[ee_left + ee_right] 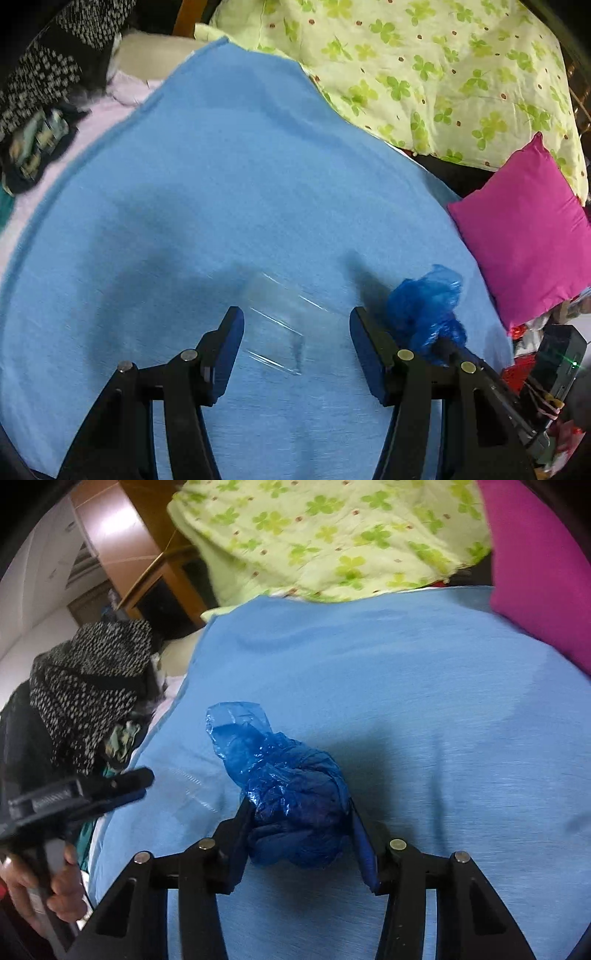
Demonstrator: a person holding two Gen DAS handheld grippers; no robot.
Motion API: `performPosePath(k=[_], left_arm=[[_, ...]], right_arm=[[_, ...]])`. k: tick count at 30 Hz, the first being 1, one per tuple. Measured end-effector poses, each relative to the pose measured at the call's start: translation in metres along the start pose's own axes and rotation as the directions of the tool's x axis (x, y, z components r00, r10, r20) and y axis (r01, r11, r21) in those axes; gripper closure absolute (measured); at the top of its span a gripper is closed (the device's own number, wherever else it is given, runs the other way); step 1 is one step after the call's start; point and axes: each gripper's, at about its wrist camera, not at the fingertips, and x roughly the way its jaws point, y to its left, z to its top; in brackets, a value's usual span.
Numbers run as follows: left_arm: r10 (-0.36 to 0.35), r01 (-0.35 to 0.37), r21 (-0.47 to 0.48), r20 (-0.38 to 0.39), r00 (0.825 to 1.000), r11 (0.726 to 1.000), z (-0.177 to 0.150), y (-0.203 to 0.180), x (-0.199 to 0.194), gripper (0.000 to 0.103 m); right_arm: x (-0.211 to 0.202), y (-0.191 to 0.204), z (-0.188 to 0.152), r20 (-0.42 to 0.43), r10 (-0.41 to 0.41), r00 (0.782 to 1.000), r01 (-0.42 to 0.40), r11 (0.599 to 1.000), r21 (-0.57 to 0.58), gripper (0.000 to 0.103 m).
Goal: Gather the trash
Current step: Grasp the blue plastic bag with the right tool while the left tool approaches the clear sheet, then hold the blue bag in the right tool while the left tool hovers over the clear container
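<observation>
A crumpled dark blue plastic bag [288, 782] lies on the light blue sheet [424, 720], and my right gripper [299, 806] is shut on it, with both pads against its sides. The same blue bag [424, 306] shows in the left wrist view, just right of my left gripper [295, 314]. That gripper stands open over a flat clear plastic wrapper [280, 325], which lies on the sheet between its fingers without touching them. In the right wrist view the left gripper [140, 779] is at the left, held by a hand [62, 893], with the clear wrapper [192, 786] beside it.
A green clover-print quilt [424, 66] lies bunched at the back. A magenta pillow [524, 236] sits at the right edge of the sheet. Black-and-white speckled clothing [88, 686] is piled at the left on a pale pink sheet [99, 118]. Red clutter [521, 369] lies at the far right.
</observation>
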Motion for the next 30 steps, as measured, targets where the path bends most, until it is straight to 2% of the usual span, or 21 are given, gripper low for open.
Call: performPosePath(k=[4,8,11,16,18,21,25,30], left_arm=[[-0.061,0.06,-0.025,-0.045,0.997,0.998,-0.015,-0.009,0.008,0.043],[-0.094,0.098,0.047,-0.078,0.993,0.994,-0.04,-0.03,0.003,0.043],[-0.059,0.064,0.078,-0.06,0.996,0.995,-0.046,-0.034,-0.004,0.043],[0.035,-0.035,-0.019,0.011,0.999,0.999,-0.029,-0.014,-0.016,0.043],[0.093,-0.092,-0.022,0.062,0.994,0.996,-0.019,-0.011,-0.025,0.043],[0.139,-0.136,-0.037,0.109,0.984,0.99,-0.003,-0.005,-0.03,0.042],[0.153,-0.145,-0.086,0.095,0.984,0.986,0.015,0.011,-0.014,0.042],[0.095,-0.088,-0.157,0.042,0.995,0.984,0.022,0.027,0.015,0.042]], right_arm=[[-0.023,-0.018,0.003,0.029,-0.013,0.999,0.012,1.0,0.019,0.051],[-0.041,-0.033,0.004,0.058,-0.036,0.998,0.034,0.999,0.039,0.051],[-0.051,-0.045,0.004,0.069,-0.047,0.996,0.041,0.996,0.082,0.051],[-0.058,-0.053,0.002,0.064,-0.044,0.997,0.035,0.989,0.141,0.051],[-0.057,-0.053,0.003,0.059,-0.033,0.998,0.024,0.988,0.153,0.051],[-0.056,-0.052,0.003,0.059,-0.033,0.998,0.024,0.988,0.149,0.051],[-0.055,-0.052,0.004,0.058,-0.034,0.998,0.026,0.99,0.139,0.051],[-0.057,-0.061,0.004,0.058,-0.046,0.997,0.037,0.987,0.155,0.051]])
